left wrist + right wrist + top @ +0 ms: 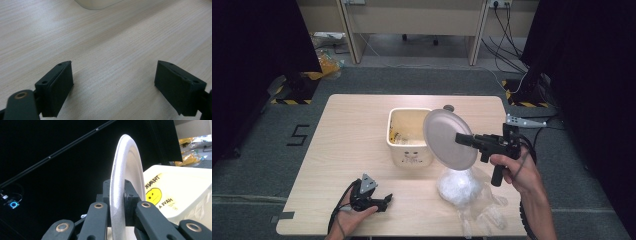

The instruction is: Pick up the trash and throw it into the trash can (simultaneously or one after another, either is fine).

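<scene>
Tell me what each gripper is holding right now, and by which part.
Right gripper clamps the white plate by its rim, tilted on edge. Left gripper is open, holding nothing.

The pale wooden table (pixel 347 145) before me stands on grey carpet, where a black "5" (pixel 298 135) is taped off its left side. Beyond it I see yellow bags (pixel 328 62) heaped by a desk leg (pixel 353 35) and black cables (pixel 507 30) trailing down at the far right.

One table (pixel 352 150), one bin (pixel 408 137) (lined), one foam plate (pixel 447 137), one crumpled plastic bag (pixel 459 187), two clear gloves (pixel 484 217).
</scene>
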Available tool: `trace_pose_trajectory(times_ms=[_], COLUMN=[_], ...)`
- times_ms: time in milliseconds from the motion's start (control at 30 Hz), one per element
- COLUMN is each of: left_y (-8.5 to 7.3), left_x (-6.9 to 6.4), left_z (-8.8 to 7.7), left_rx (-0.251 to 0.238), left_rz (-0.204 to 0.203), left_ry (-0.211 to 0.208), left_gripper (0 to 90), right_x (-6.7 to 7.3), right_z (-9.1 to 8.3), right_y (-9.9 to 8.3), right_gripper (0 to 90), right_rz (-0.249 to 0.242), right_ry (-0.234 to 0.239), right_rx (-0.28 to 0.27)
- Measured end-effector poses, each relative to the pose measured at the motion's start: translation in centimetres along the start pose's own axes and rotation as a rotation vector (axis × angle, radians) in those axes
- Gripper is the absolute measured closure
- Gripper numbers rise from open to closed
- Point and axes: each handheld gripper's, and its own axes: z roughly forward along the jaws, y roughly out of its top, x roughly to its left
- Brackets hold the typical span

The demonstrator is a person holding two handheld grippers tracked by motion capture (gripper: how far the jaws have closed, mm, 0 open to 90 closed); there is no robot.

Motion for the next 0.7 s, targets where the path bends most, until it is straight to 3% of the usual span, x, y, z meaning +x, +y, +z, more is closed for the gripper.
trace_pose_trajectory(times_ms=[233, 433, 700], left_y=[0.0, 0.0, 0.0], left_x=[0.0, 0.0, 0.0], left_z=[0.0, 0.0, 0.0], left_rx=[-0.001, 0.002, 0.003], left_rz=[0.000, 0.001, 0.000], left_ry=[0.001, 0.000, -0.001], left_gripper=[14.4, 14.5, 14.5], right_x=[-1.6, -3.0, -5.5], right_z=[2.7, 4.5, 7.4], right_y=[2.3, 3.2, 3.6], right_gripper=[84.0, 84.1, 84.0], right_rz=[0.030, 0.060, 0.094], right_ry=[-0.005, -0.002, -0.017], right_rx=[0.004, -0.011, 0.010])
